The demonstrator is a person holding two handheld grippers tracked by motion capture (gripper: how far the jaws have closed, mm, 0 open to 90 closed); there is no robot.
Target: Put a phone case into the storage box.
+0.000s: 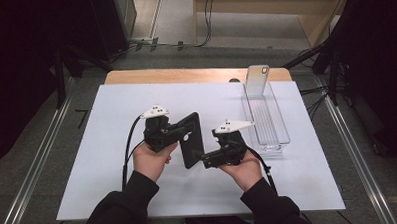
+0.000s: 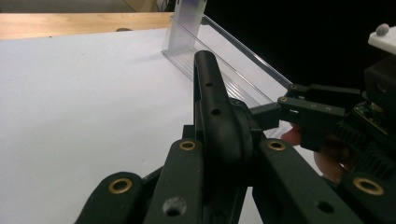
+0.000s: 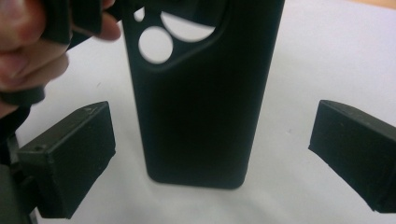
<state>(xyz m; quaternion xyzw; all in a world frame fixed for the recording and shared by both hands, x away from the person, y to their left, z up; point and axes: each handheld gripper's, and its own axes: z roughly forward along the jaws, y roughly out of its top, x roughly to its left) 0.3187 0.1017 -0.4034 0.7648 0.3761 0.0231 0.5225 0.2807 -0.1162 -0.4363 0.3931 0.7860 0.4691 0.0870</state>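
A black phone case (image 1: 191, 138) with a round camera cutout hangs above the white table top. My left gripper (image 1: 183, 132) is shut on the case's camera end. In the left gripper view the case (image 2: 212, 100) stands edge-on between the two jaws of my left gripper (image 2: 231, 147). My right gripper (image 1: 200, 157) is open at the case's lower end. In the right gripper view the case (image 3: 201, 102) hangs between that gripper's wide-apart jaws (image 3: 210, 154), and neither pad touches it.
A long clear plastic tray (image 1: 282, 131) lies at the right of the white sheet (image 1: 113, 160). A pale translucent phone case (image 1: 257, 80) stands upright at the tray's far end. A strip of wooden table top (image 1: 185, 75) runs behind the sheet.
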